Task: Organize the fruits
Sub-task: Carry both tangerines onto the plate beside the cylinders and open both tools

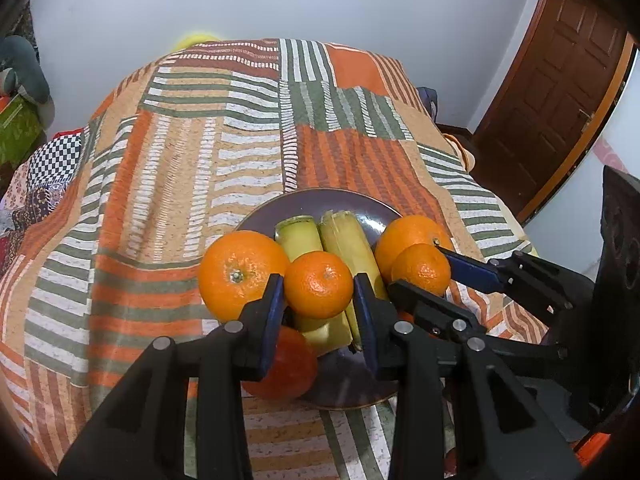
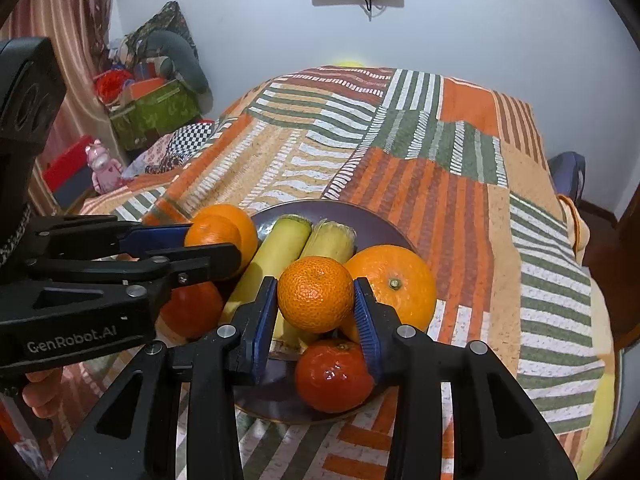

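A dark purple plate (image 1: pixel 344 204) (image 2: pixel 372 216) sits on the striped cloth and holds two cut yellow-green stalks (image 1: pixel 348 240) (image 2: pixel 280 244). My left gripper (image 1: pixel 318 286) is shut on a small mandarin (image 1: pixel 318 284) held above the plate; it shows at the left of the right wrist view (image 2: pixel 212 230). My right gripper (image 2: pixel 316 294) is shut on another small mandarin (image 2: pixel 316 294), seen at the right of the left wrist view (image 1: pixel 422 268). A big orange (image 1: pixel 240 272) (image 2: pixel 236 216) lies at the plate's left, another big orange (image 1: pixel 408 236) (image 2: pixel 394 284) at its right. A reddish mandarin (image 2: pixel 334 376) lies at the front; another reddish fruit (image 1: pixel 286 364) (image 2: pixel 192 308) lies at the front left.
The table is covered by an orange, green and white striped cloth (image 1: pixel 180 160) (image 2: pixel 460 200). A brown door (image 1: pixel 560 92) stands at the right. Boxes and clutter (image 2: pixel 152 108) lie by the wall to the left. A chair back (image 2: pixel 568 176) shows beyond the table's right edge.
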Demonstrator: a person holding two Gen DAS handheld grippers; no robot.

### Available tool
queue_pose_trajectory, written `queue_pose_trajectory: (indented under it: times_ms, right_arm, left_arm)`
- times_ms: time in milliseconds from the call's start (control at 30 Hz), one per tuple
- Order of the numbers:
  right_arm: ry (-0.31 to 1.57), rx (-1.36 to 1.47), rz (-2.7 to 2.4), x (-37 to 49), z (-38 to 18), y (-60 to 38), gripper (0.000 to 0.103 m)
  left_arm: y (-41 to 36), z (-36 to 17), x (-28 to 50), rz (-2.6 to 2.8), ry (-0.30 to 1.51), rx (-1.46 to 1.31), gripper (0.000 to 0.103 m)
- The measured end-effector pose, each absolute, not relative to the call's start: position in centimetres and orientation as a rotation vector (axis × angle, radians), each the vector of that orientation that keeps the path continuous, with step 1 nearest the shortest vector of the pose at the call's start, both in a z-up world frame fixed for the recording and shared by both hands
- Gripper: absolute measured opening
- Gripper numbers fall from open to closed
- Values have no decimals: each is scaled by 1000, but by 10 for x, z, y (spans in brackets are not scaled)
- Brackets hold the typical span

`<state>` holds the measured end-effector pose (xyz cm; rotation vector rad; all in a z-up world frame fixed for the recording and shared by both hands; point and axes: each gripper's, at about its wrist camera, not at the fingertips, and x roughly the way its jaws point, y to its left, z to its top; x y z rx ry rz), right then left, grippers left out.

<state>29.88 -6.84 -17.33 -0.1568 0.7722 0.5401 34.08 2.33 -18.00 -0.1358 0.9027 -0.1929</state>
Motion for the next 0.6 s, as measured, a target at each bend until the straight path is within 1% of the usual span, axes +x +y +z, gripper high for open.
queue_pose_trajectory:
  times_ms: [100,167,233,400,600]
  right_arm:
    - [768,-165,534,301,-174,-68,36]
    - [773,-165,542,301,-173,-68,40]
    - [777,-165,539,301,-172,-67,47]
    - [767,-173,526,299,-169,-68,47]
    - [748,-162,514,288,-154,-76,47]
  left_arm:
    - [24,-182,342,-196,911,-150,34]
    - [24,-183,343,-204,921,-158,34]
    - [24,-183,342,-207,923,-157,34]
    - [22,-176,336,-198,903,-139,34]
    - [27,-154,317,-187,860,-132,34]
